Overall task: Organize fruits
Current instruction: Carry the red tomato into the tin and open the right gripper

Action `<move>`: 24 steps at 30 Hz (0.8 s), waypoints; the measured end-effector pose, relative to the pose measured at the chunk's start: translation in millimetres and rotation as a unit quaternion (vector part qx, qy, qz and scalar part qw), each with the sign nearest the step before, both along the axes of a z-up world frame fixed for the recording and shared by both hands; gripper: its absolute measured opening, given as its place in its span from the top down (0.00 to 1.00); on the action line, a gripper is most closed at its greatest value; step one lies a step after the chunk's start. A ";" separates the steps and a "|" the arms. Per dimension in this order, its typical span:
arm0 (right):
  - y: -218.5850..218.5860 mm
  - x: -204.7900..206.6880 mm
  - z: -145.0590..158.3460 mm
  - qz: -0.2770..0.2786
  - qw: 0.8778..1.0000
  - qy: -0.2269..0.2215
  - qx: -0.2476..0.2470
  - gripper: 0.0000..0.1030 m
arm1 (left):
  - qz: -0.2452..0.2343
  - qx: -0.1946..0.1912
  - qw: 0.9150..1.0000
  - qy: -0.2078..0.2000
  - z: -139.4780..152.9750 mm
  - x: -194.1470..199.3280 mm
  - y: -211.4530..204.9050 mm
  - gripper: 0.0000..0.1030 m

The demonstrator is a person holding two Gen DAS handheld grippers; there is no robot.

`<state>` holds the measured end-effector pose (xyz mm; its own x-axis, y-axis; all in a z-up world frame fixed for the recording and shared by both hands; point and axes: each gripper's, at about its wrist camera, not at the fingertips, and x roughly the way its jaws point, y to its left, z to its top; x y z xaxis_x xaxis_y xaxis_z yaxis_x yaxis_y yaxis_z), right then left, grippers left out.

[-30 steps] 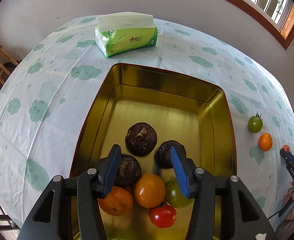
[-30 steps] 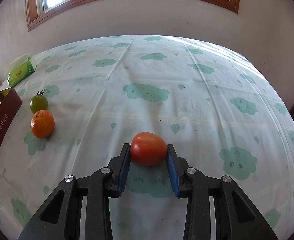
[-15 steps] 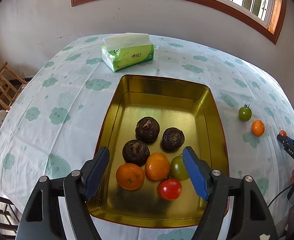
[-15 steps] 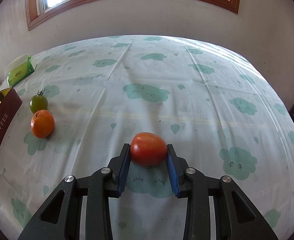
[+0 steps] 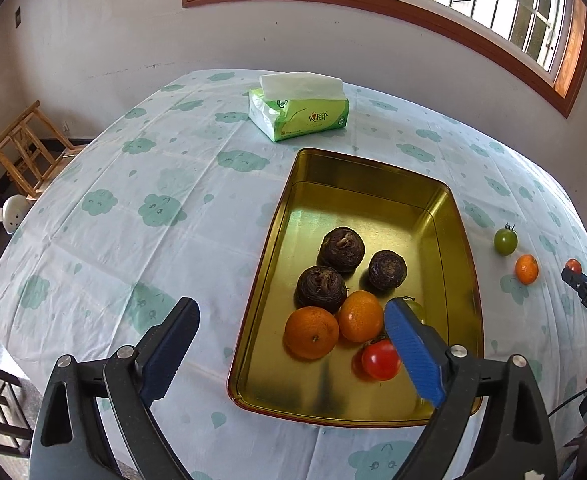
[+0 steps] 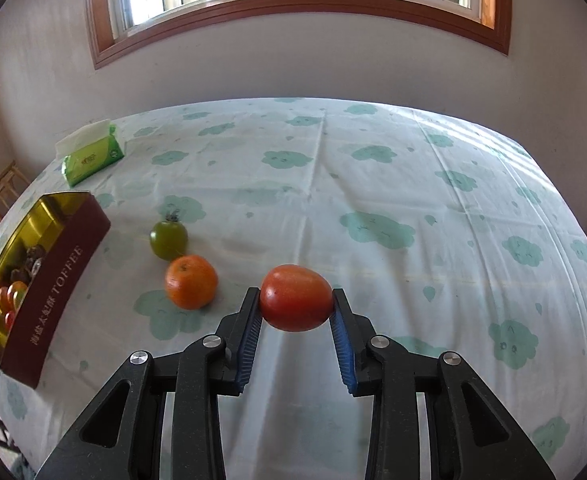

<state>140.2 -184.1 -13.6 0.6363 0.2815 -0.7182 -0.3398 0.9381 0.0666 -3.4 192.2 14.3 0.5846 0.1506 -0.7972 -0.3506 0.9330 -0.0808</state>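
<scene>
Nearest the right wrist camera, the right gripper (image 6: 296,312) pinched a red tomato (image 6: 296,298) between its blue pads, the fruit clear of the tablecloth (image 6: 373,184). Carrying it well, I judged, meant keeping that squeeze gentle, since a ripe tomato bruises, lifting it over the maroon wall of the toffee tin (image 6: 59,288) at the left, and letting go only low over a bare patch of the gold floor, so it neither rolled nor knocked the fruit already there.

Just left of the held tomato lay one orange (image 6: 191,282) and, beyond it, one green tomato (image 6: 168,240), both on the cloth and near the tin.

Close to the left wrist camera, the left gripper (image 5: 289,350) stood spread wide with nothing between its fingers; its jaws had just been opening. Its right finger overlapped the tin's near end in that view.

Inside the tin (image 5: 277,240) I counted, near to far: one red tomato (image 5: 380,360), two oranges (image 5: 312,333), one green tomato (image 5: 415,305) mostly hidden behind the blue pad, and three dark brown fruits (image 5: 341,250). That made seven in the tin, two loose and one in the grip.

Farther off lay one green tissue pack (image 5: 299,114).
</scene>
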 end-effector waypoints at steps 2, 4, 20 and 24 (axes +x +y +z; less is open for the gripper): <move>26.1 -7.4 8.4 0.032 0.999 -0.007 0.003 0.66 | 0.006 -0.001 1.000 -0.003 1.5 -3.5 3.9 0.09; 53.5 -15.0 14.9 0.065 0.998 -0.010 0.006 0.66 | 0.012 0.001 1.000 -0.006 3.2 -7.6 8.1 0.09; 216.4 -53.9 12.6 0.233 0.972 0.008 0.000 0.66 | 0.086 -0.012 0.996 -0.010 2.7 -42.3 62.1 0.07; 235.8 -53.5 2.0 0.246 0.969 0.022 -0.007 0.66 | 0.095 -0.014 0.995 -0.005 -0.3 -47.4 71.1 0.07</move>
